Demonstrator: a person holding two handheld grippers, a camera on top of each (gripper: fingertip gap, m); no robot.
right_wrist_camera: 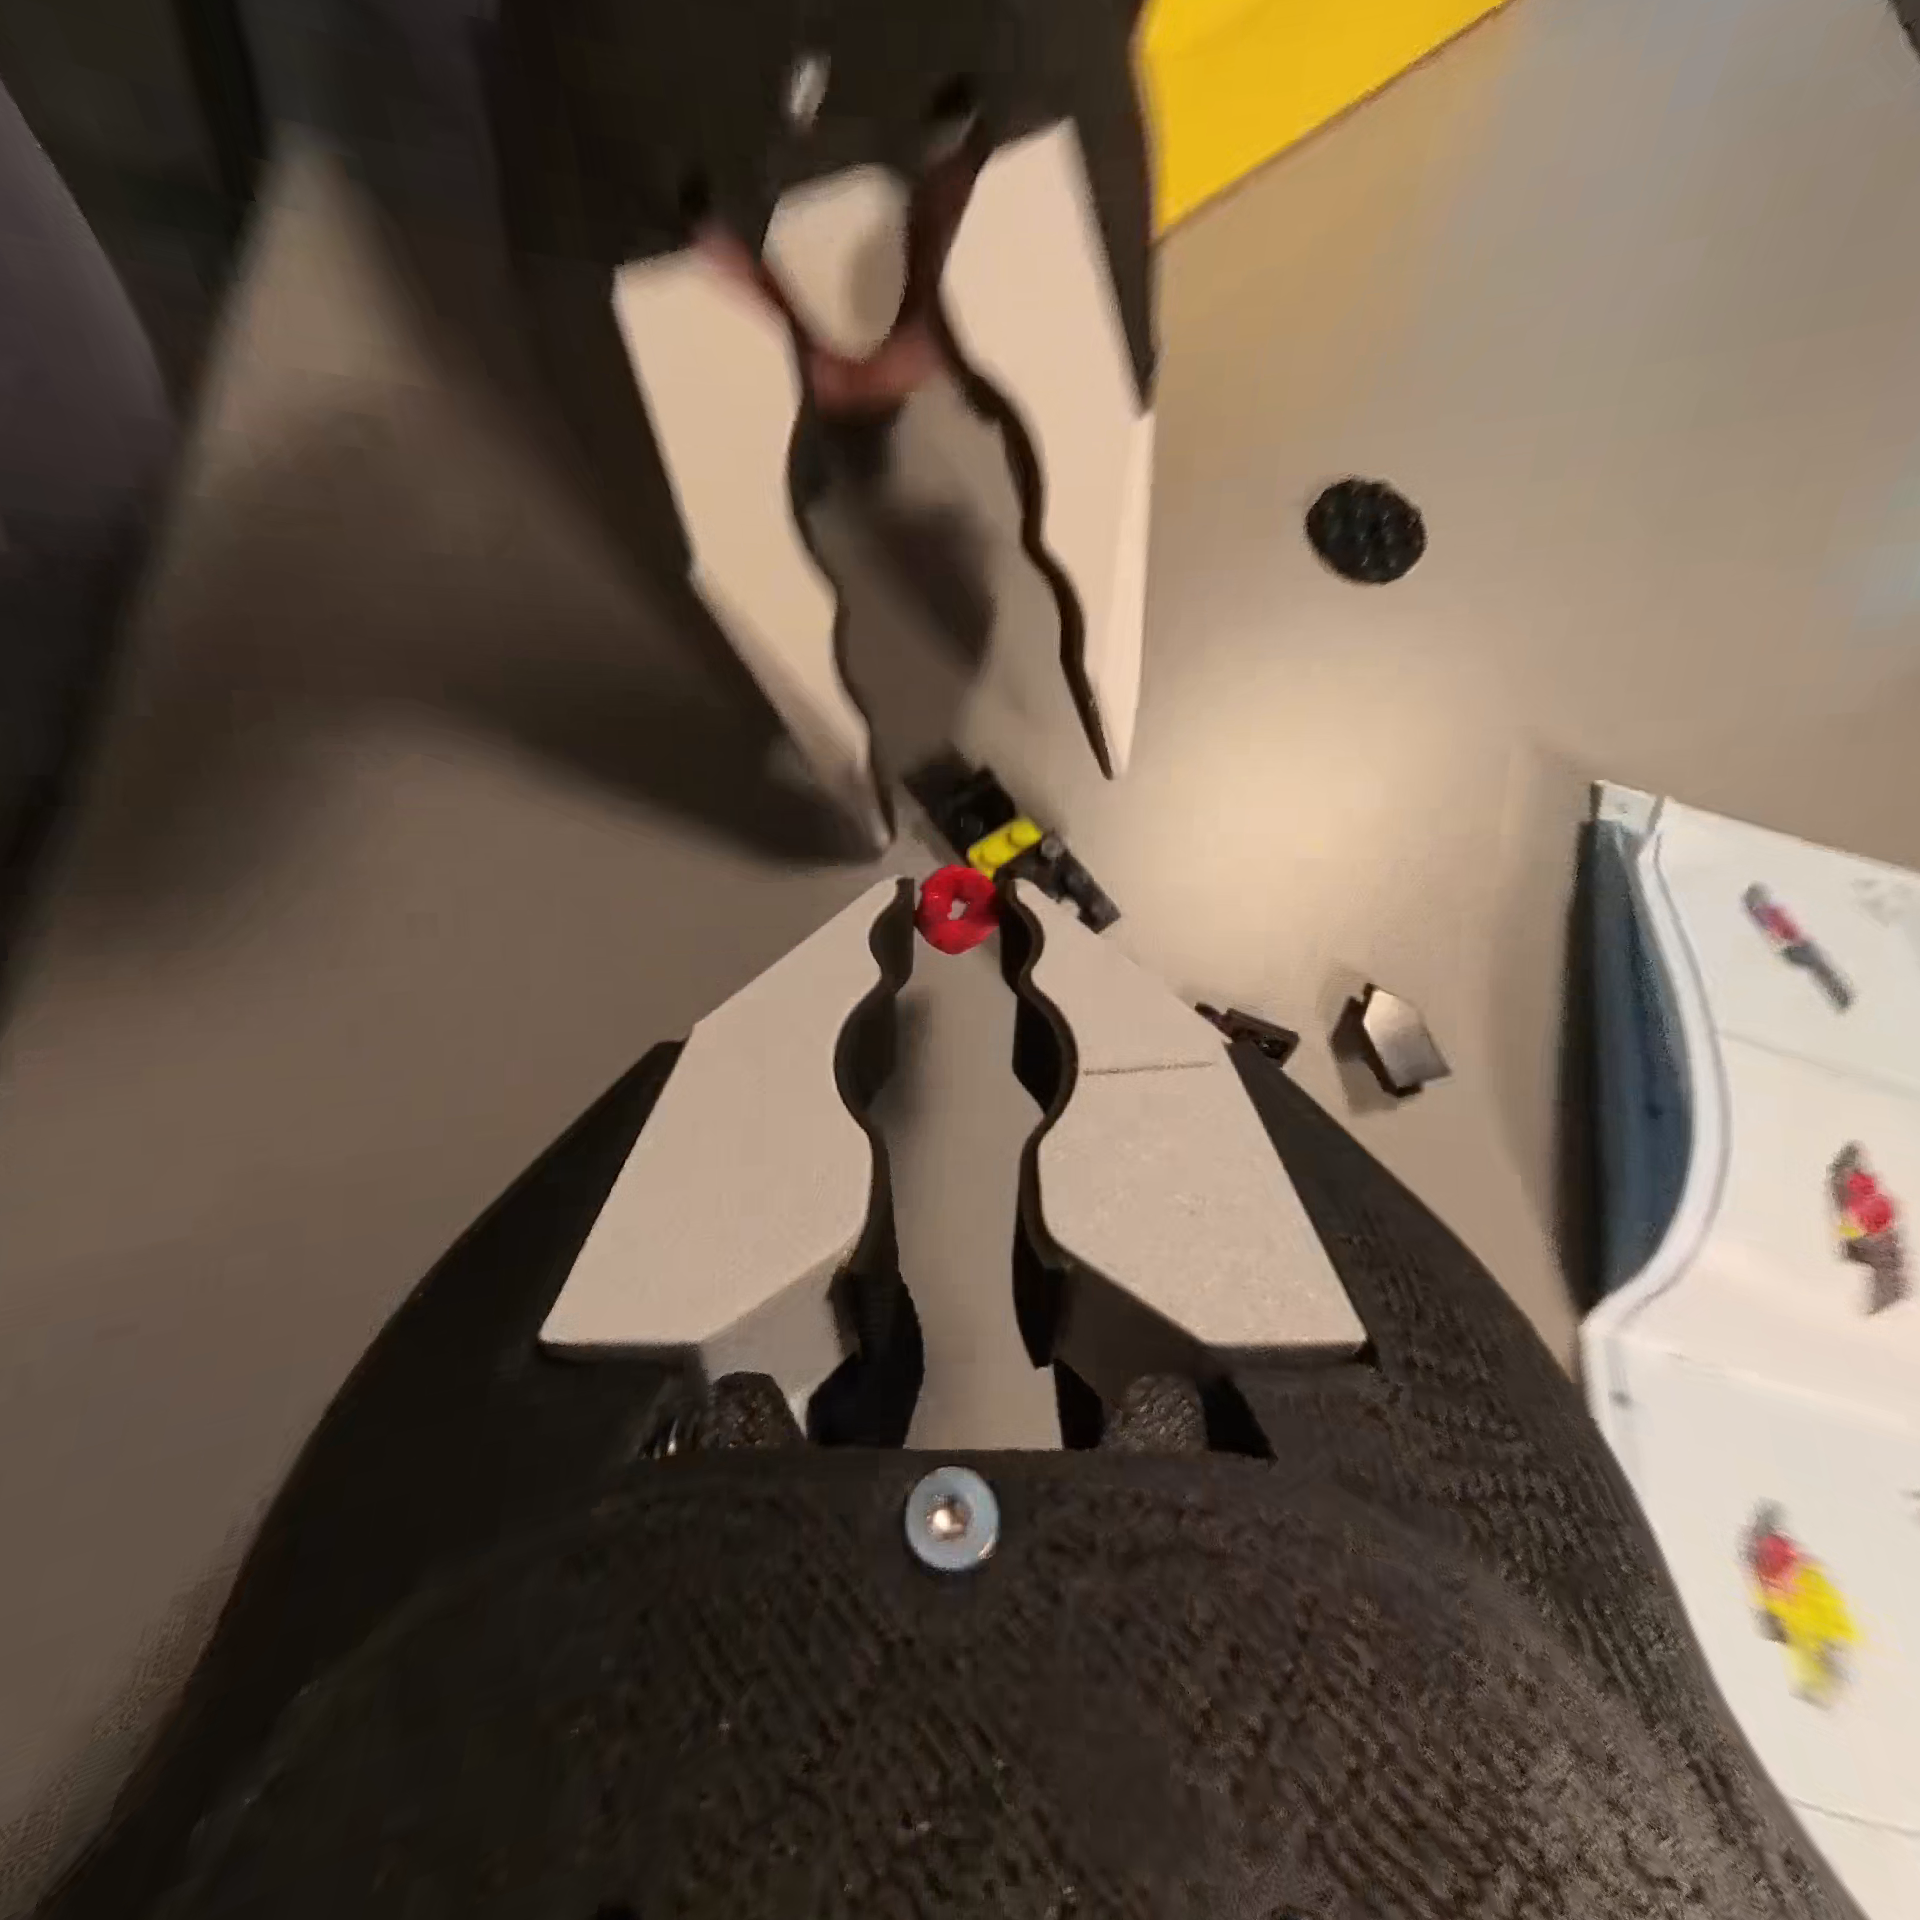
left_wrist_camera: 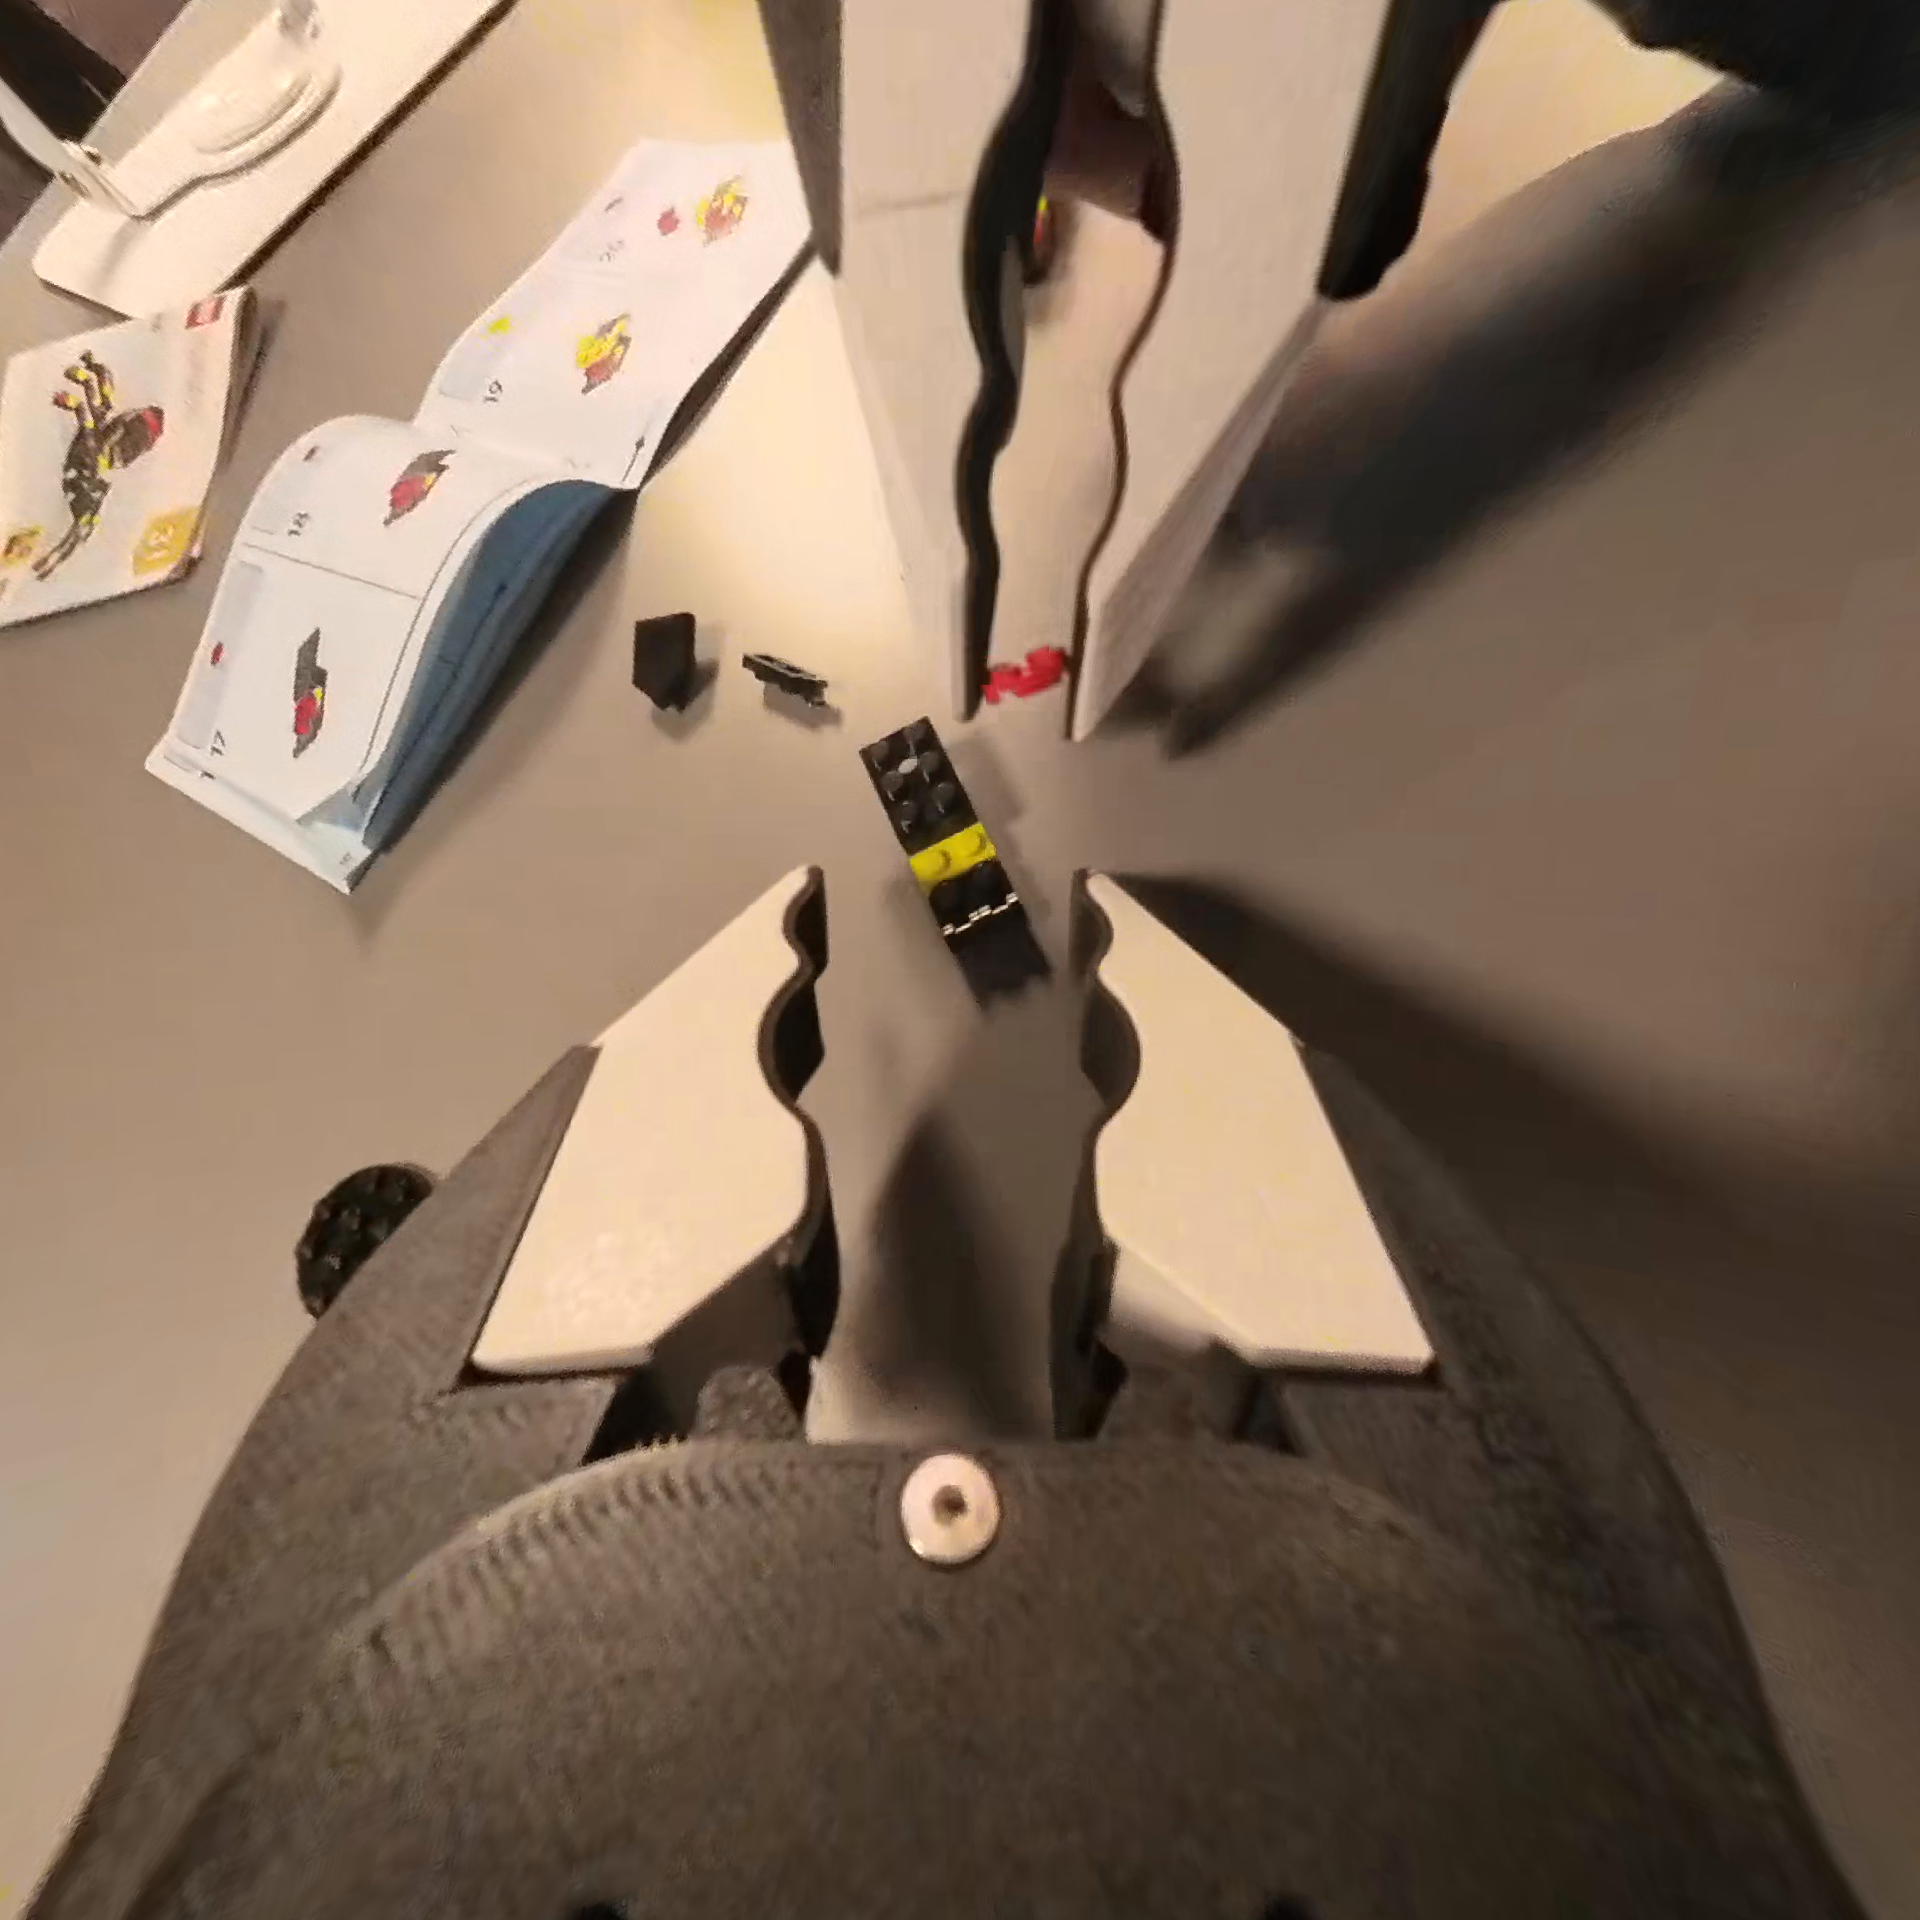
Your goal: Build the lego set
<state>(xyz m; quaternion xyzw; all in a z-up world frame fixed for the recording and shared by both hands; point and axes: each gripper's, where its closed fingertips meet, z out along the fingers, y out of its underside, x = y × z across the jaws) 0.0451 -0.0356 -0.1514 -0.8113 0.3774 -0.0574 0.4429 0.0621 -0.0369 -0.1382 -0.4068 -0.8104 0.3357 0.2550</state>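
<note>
**Red piece pinched, black-and-yellow assembly waiting on the table**

Nearest the lens in the right wrist view: right gripper (right_wrist_camera: 956, 914), narrowed onto a small red piece (right_wrist_camera: 954, 910) pinched at the very fingertips, centre of frame. Just beyond it, touching or nearly so, the black-and-yellow assembly (right_wrist_camera: 1013, 847) lying flat on the grey table (right_wrist_camera: 1351, 727).

In the left wrist view: left gripper (left_wrist_camera: 951, 883), spread wide and holding nothing, its tips flanking the near end of the same assembly, centre frame. Cannot tell through the motion blur whether either tip touches it.

Handling, as a judgement: hard, light, stiff plastic throughout. Red piece tiny and smooth, held only at the tip edge, so likely to twist or pop out under sideways load. Assembly long and narrow, light enough to skid on the smooth top when pressed; best gripped across its long sides near the yellow band, leaving the studded black end clear for mating. Stud joints likely to separate if levered rather than pushed straight down.

Farther off, left of centre: a loose black wedge piece (left_wrist_camera: 665, 657) and a small black flat piece (left_wrist_camera: 787, 677), apart from each other. Beyond, centre left, an open instruction booklet (left_wrist_camera: 436, 520); a second leaflet (left_wrist_camera: 104, 457) at left edge; a clear plastic item (left_wrist_camera: 260, 94) on a white card, upper left. A black round piece (right_wrist_camera: 1365, 532), upper right in the right wrist view, well apart.
</note>
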